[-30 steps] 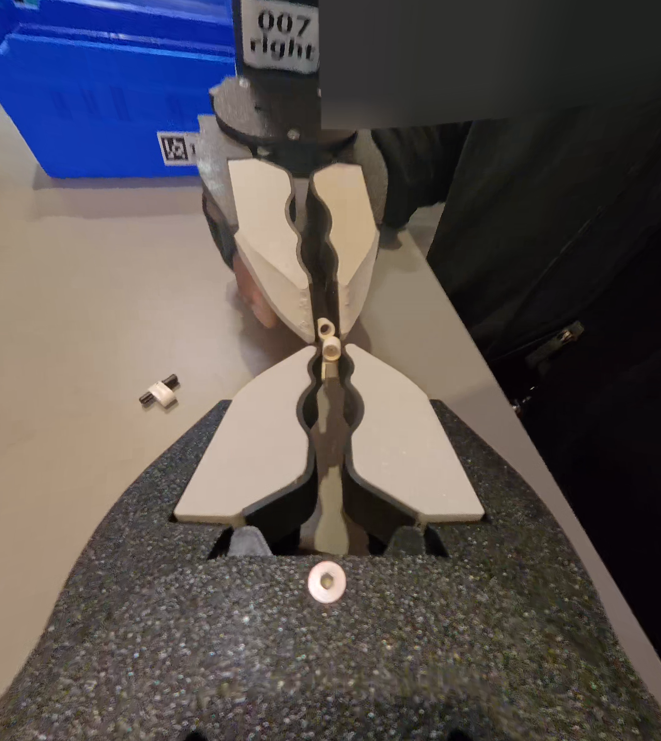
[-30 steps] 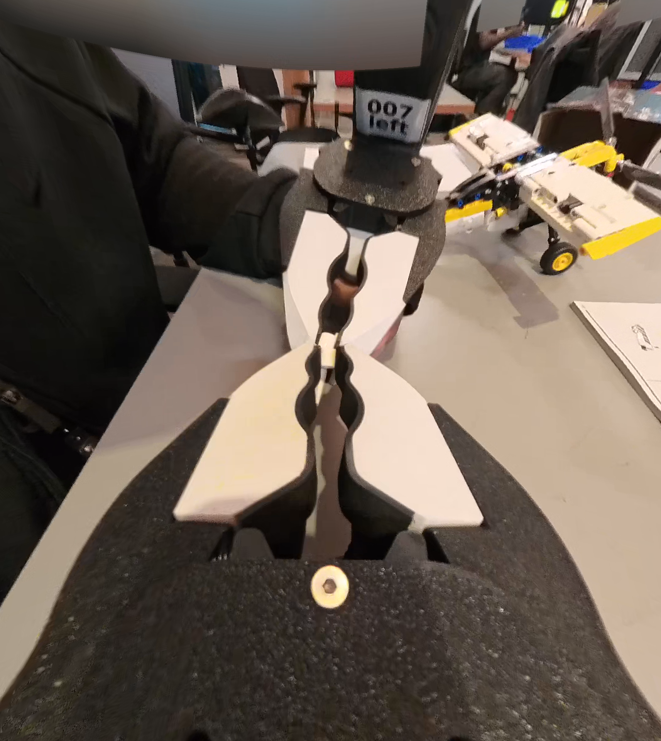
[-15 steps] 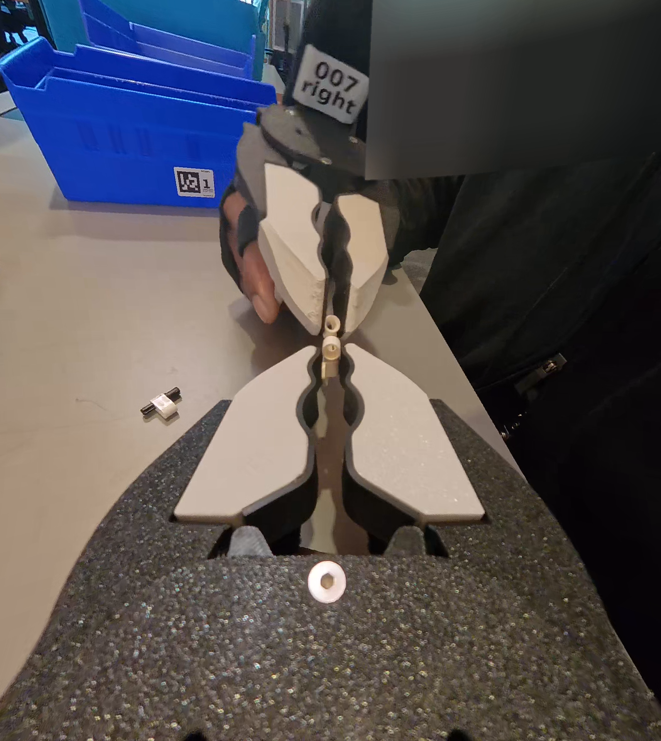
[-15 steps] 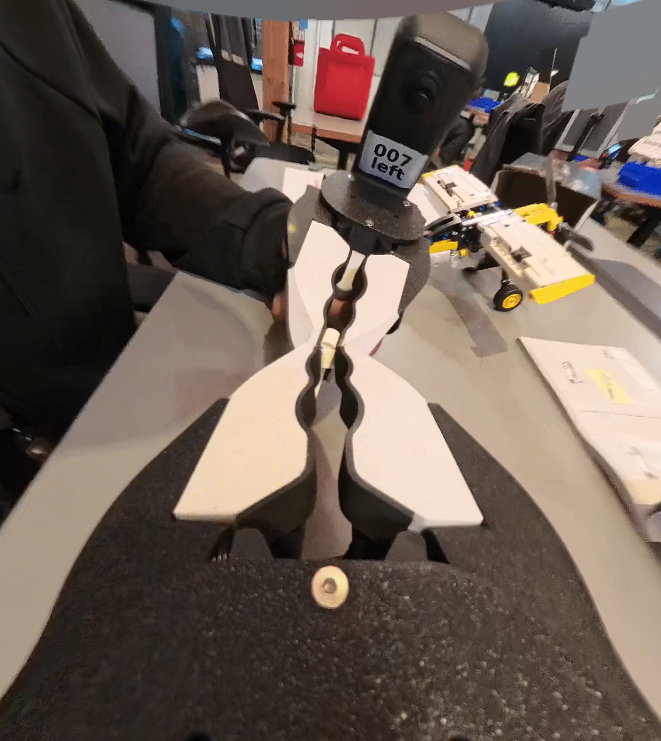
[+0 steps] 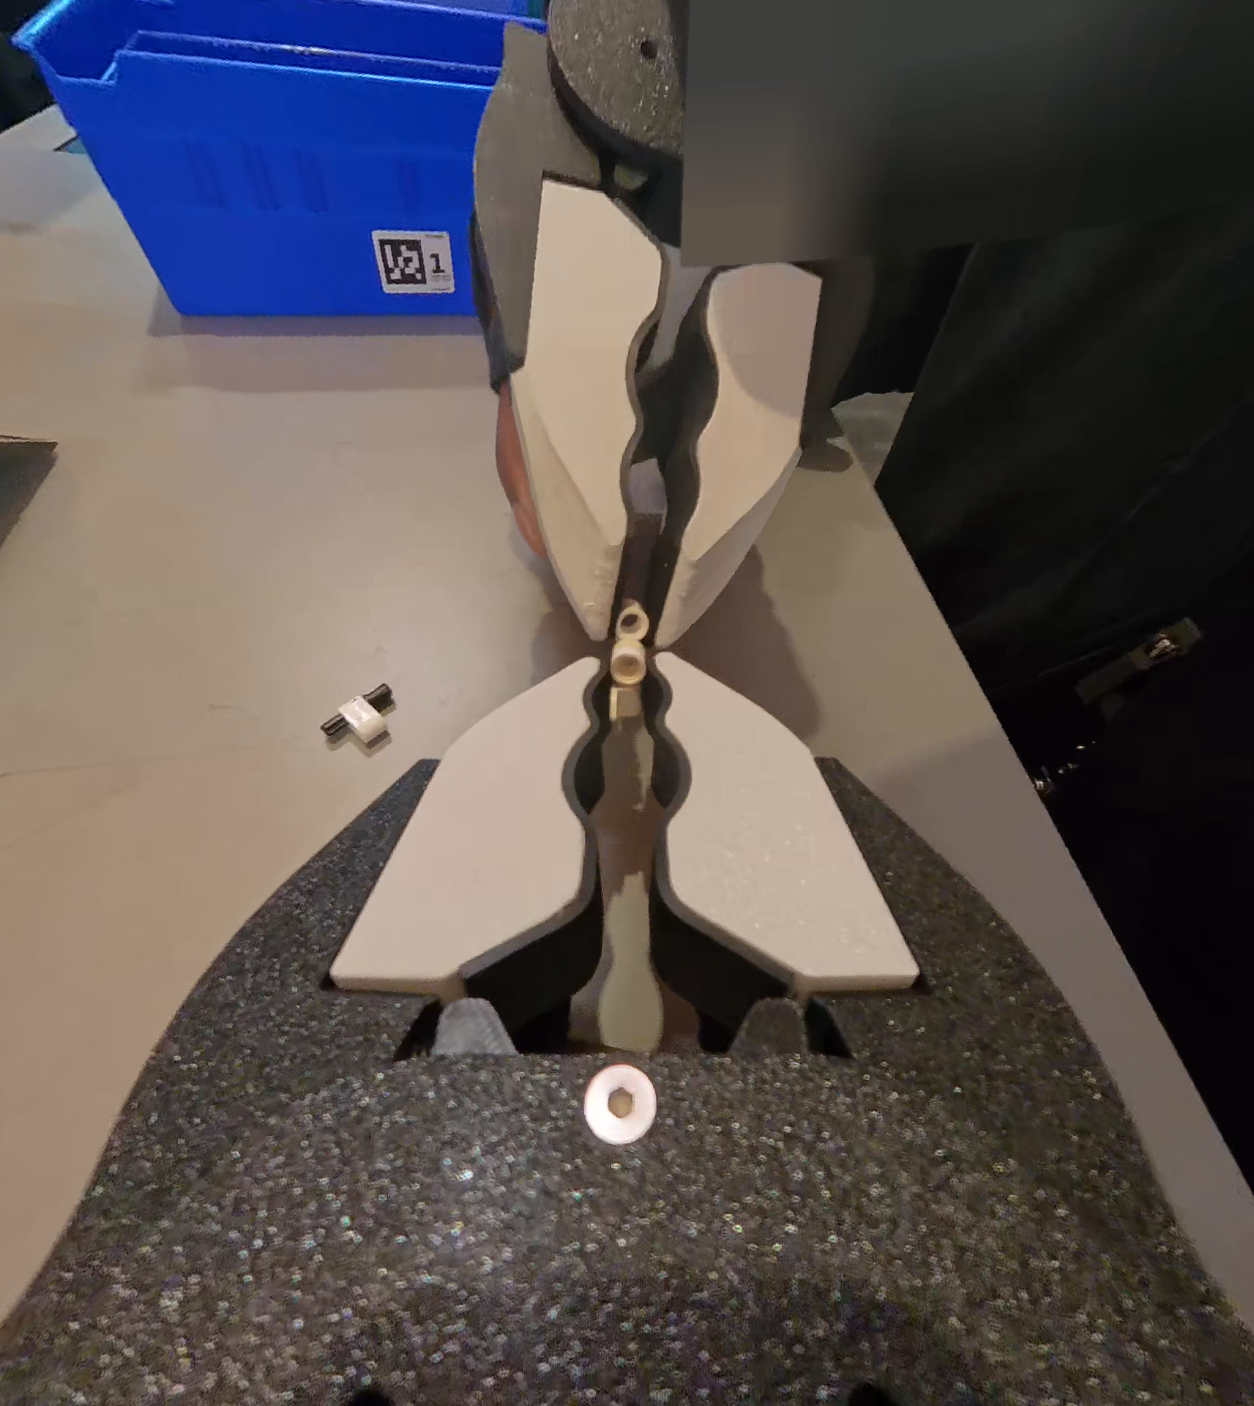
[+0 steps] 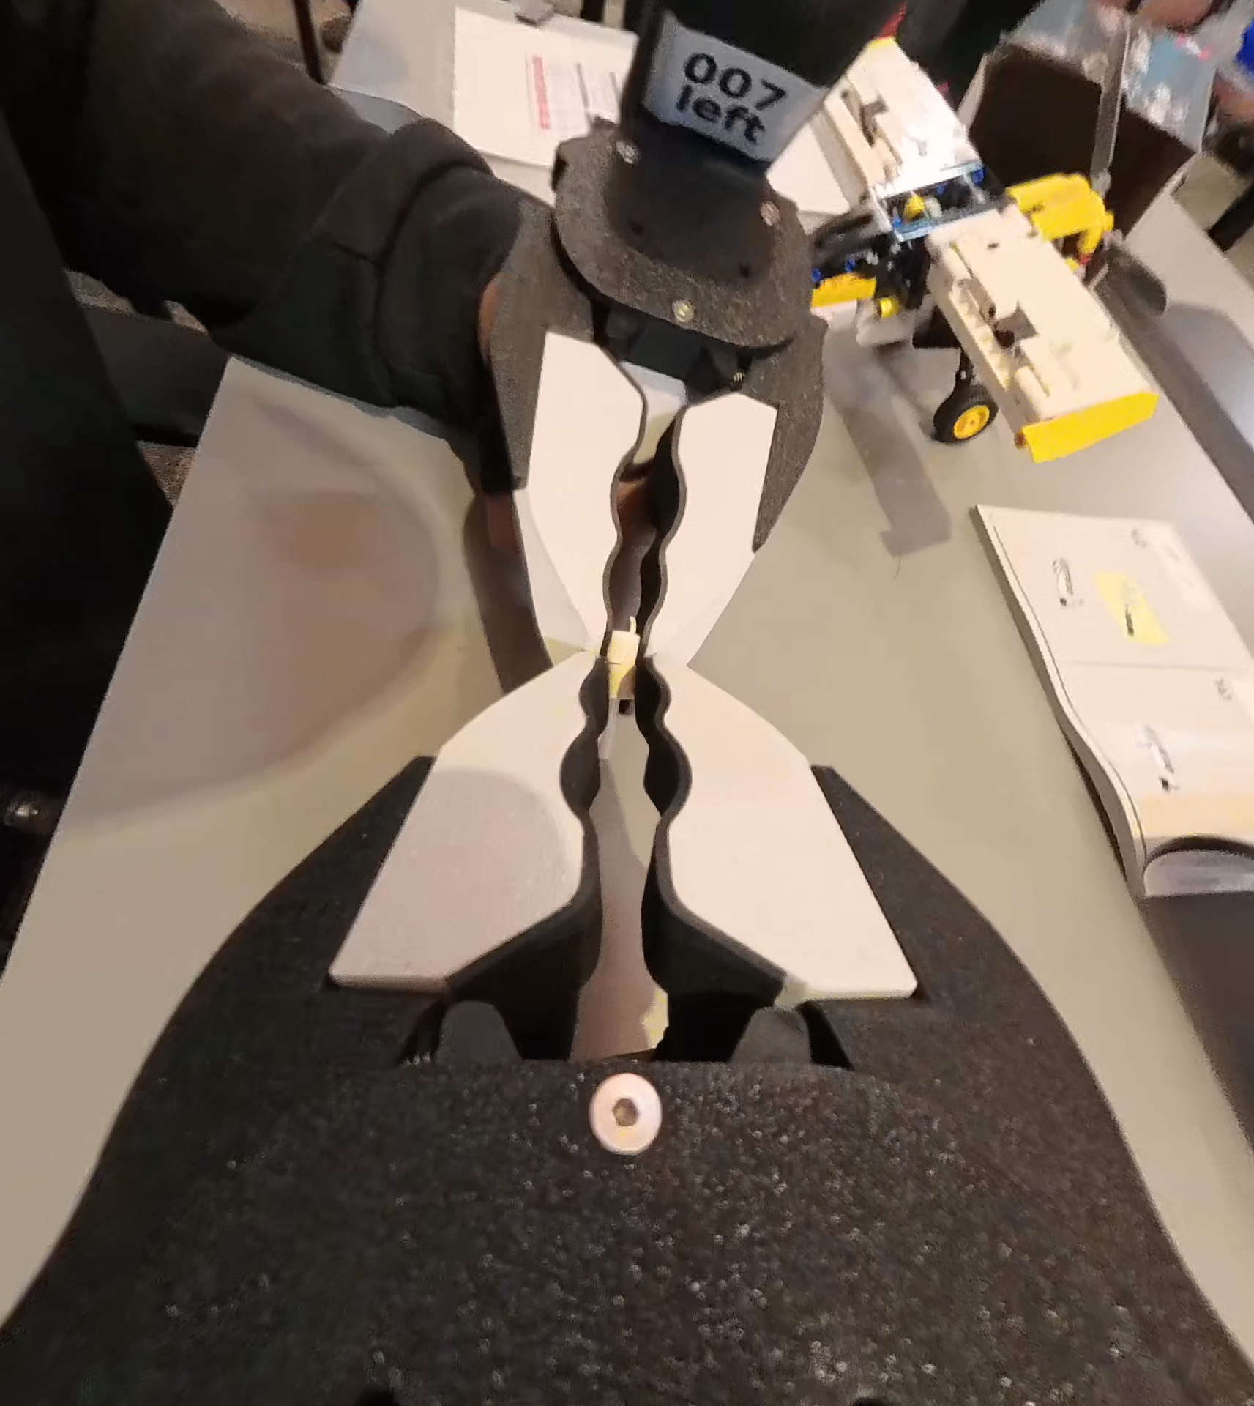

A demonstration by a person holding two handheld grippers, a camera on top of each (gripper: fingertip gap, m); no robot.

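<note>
Tip to tip above the grey table, the left gripper pinched a small cream plastic tube-shaped connector whose open end faced a matching cream ring-ended piece clamped in the right gripper, the two pieces just beside each other, almost touching.

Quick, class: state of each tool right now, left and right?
Left tool: closed on a small cream connector piece.
Right tool: closed on a second small cream piece, tip to tip with the left.
</note>
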